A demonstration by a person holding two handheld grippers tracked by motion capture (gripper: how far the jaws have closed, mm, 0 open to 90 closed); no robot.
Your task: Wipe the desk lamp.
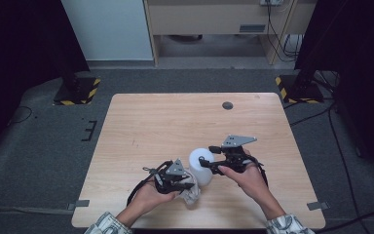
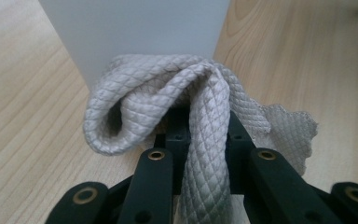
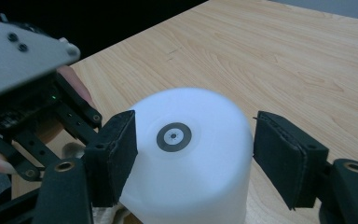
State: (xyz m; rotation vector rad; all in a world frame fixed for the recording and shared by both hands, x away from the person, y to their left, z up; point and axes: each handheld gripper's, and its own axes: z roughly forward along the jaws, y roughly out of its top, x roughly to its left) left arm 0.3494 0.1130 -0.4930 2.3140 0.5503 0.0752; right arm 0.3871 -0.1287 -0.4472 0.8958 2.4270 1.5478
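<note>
two tools on it: left tool (image 2: 200, 140) pinches the quilted cloth (image 2: 168, 98) against the white cup's (image 3: 186, 158) wall to wipe; right tool (image 3: 193, 154), jaws spread, straddles it to steady.

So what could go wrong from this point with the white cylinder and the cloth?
The right gripper straddles the white cylinder with both pads apart from its sides; closing off-centre might push it over. The left gripper is clamped on a bunched cloth pressed against the cylinder's base, so rubbing hard could slide the unheld cylinder across the table.
</note>
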